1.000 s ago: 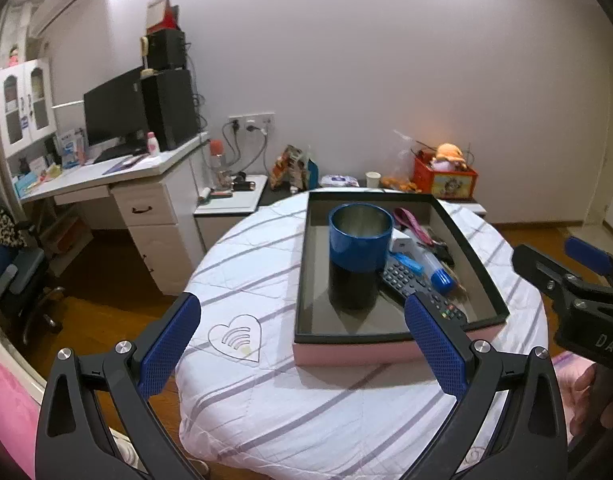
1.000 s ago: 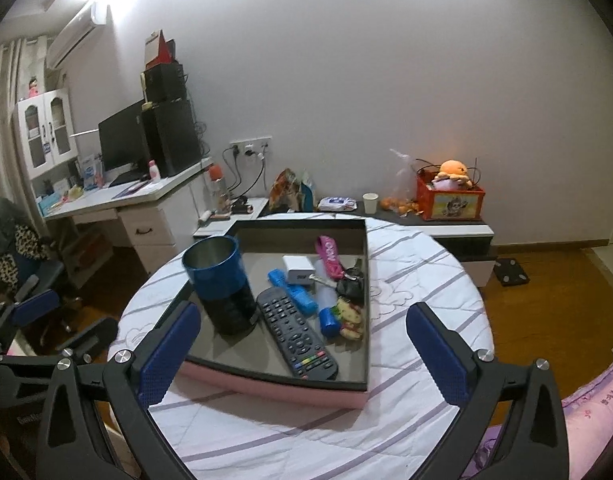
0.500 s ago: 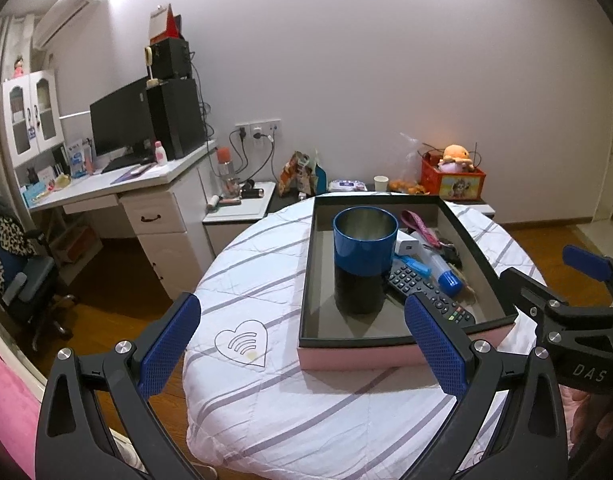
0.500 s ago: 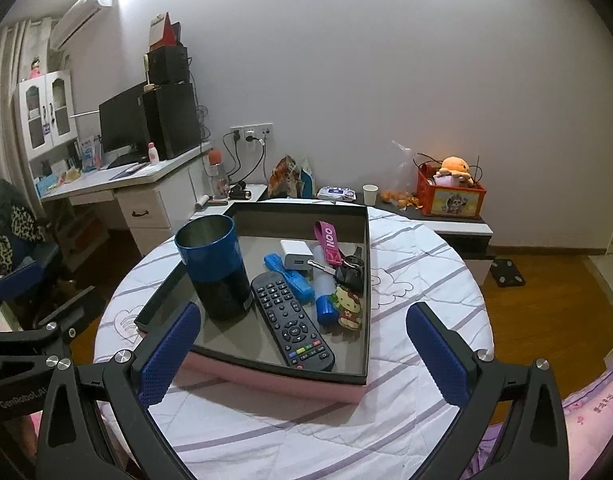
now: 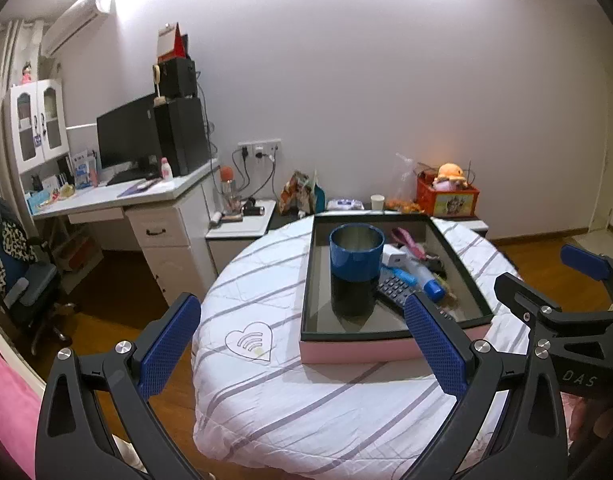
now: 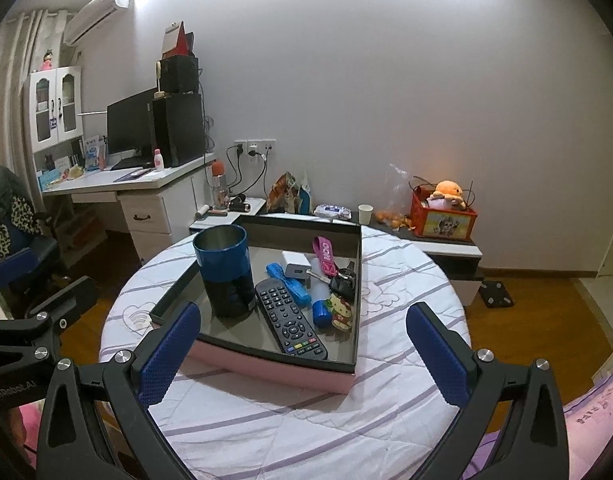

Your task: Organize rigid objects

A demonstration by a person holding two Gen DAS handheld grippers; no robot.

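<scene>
Right, sizing up from biggest to smallest.
Round table (image 6: pixel 406 292): draped in a striped white cloth, carrying the whole job near its middle, within reach of both tools.
Pink tray (image 6: pixel 274 368): sits flat on the cloth, dark walls raised all round, probably to corral loose things in one spot.
Blue cup (image 6: pixel 224 268): stands upright in the tray's left part, mouth up and empty-looking; likely the holder for slimmer items.
Remote control (image 6: pixel 290 322): lies flat, buttons up, just right of the cup, long axis running toward the near wall.
Small items: white charger (image 6: pixel 295 259), blue tube (image 6: pixel 289 283), pink strap (image 6: pixel 324 254) with keys and a cartoon charm (image 6: pixel 340 309), crowded together along the right wall, touching or overlapping.
Left gripper (image 5: pixel 302 344): hangs short of the tray's near edge, jaws spread wide, nothing between them; lined up roughly with the cup.
Right gripper (image 6: pixel 302 350): hovers over the near rim, jaws likewise wide and empty, framing the remote and the clutter.
Stage of task: looks like the approach, nothing lifted yet.
Likely reason for wide jaws: ready for the cup or the remote.
</scene>
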